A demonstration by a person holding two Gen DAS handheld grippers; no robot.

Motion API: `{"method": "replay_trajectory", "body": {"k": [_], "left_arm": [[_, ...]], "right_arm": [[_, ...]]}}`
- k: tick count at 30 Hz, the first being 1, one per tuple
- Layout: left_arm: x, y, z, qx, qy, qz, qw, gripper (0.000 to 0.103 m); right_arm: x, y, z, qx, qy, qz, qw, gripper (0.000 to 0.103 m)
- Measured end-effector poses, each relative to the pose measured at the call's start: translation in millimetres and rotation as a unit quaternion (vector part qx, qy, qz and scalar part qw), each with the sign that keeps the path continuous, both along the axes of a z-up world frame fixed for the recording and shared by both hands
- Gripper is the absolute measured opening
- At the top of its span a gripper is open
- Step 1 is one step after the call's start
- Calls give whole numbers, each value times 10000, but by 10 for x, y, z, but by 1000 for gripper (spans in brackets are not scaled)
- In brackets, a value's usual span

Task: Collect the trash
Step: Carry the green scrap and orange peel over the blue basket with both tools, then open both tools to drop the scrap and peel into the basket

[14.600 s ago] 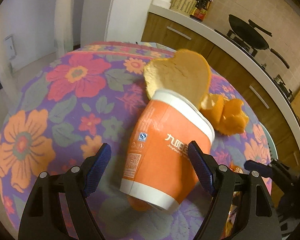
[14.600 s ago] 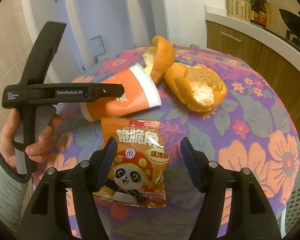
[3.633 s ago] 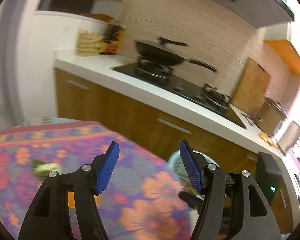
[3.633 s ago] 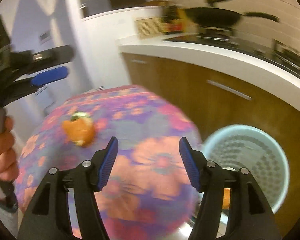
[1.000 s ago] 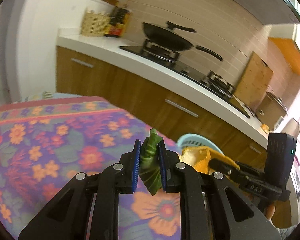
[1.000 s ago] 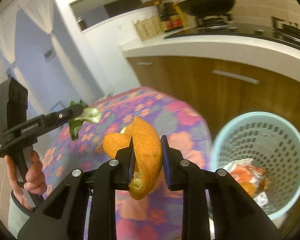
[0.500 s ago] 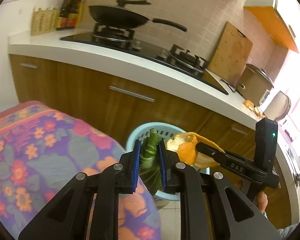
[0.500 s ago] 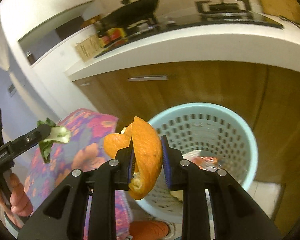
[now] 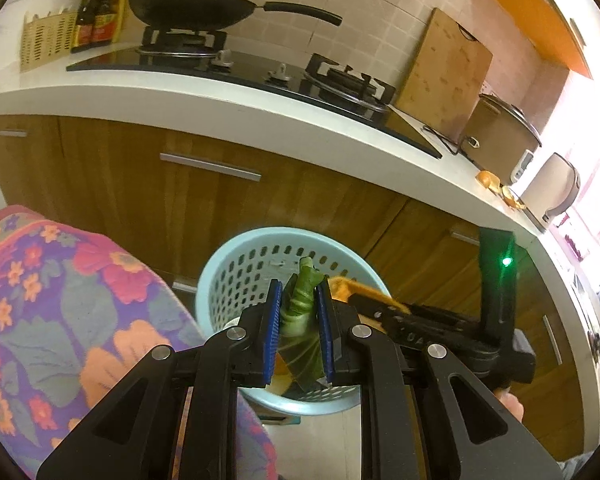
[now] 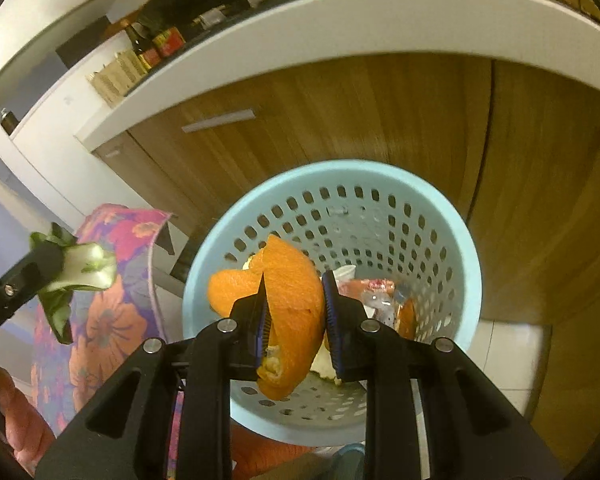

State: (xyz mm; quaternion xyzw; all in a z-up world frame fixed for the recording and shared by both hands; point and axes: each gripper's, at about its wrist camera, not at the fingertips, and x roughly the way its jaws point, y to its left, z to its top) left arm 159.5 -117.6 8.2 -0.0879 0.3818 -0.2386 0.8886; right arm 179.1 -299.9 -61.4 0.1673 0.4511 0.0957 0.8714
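Between the blue pads of the left gripper [image 9: 299, 320], clenched tight, sits a green vegetable scrap [image 9: 300, 304]; its lower leaves are hidden behind the fingers. Half a second ago the light-blue waste basket [image 9: 220, 280] lay farther ahead; now it is directly beyond the jaws.

From the right wrist, the right gripper [image 10: 296, 316] grips an orange peel [image 10: 292, 300] over the basket [image 10: 452, 240], closer than before; trash inside is partly blocked and blurred

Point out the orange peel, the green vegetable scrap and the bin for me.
orange peel [image 10: 296, 304], right wrist view, outer skin.
vegetable scrap [image 9: 300, 300], left wrist view, pale stalk.
bin [image 10: 474, 272], right wrist view, right rim.
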Motion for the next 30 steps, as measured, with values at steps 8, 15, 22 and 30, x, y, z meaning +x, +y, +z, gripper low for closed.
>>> {"method": "replay_trajectory", "body": {"k": [8, 15, 22, 30], "left_arm": [[73, -83, 6, -22, 8, -25, 10000, 16], [153, -193, -59, -77, 59, -72, 9999, 18], [175, -204, -222, 174, 107, 188, 9996, 59], [12, 72, -150, 175, -115, 455, 9987, 64]], "right_arm": [[39, -59, -116, -130, 235, -77, 9996, 25], [31, -188, -100, -29, 160, -159, 9997, 51], [5, -335, -25, -21, 59, -372, 9993, 51], [-120, -235, 201, -116, -348, -323, 9988, 51]]}}
